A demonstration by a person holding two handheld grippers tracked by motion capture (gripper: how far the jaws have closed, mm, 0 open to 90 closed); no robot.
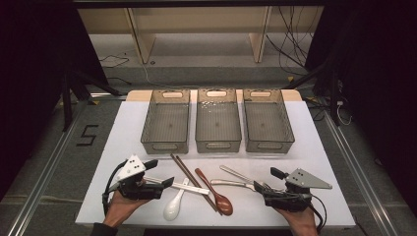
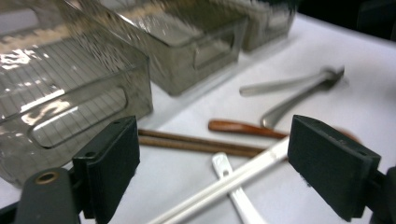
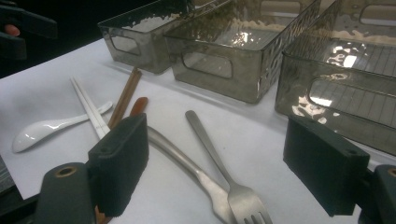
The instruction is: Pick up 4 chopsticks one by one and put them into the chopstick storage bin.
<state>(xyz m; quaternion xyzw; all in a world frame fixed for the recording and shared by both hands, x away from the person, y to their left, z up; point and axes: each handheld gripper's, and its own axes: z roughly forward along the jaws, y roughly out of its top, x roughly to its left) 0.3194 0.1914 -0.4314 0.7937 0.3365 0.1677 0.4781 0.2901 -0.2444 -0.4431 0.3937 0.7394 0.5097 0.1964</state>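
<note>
A: L tool (image 1: 158,172) – jaws apart, nothing between the pads. Hovers low over the near-left of the white desk (image 1: 123,128), just beside the pair of white plastic chopsticks (image 2: 233,179), which lie flat on the desk and cross over the handle of the white ceramic spoon (image 1: 173,206).

B: R tool (image 1: 268,183)?

A: Jaws wide apart too, empty. Low at the near right, over the two silver metal forks (image 3: 219,179), which lie side by side, prongs toward the person.

B: Handling guess for the chopsticks?

A: Prob. light, stiff, thin, smooth, so likely slippery and may roll or splay. I'd pinch both sticks together near mid-length, pads across them, clear of the spoon handle.

B: Forks?

A: Stiff, heavier, slick metal lying flat, so hard to get under. I'd take the handle at the narrow neck.

B: Other stuff?

A: Pair of brown wooden chopsticks (image 1: 189,178) and dark brown wooden spoon (image 1: 216,192) mid-desk; three smoky clear plastic bins (image 1: 165,142) in a row at the far side, all empty.
</note>
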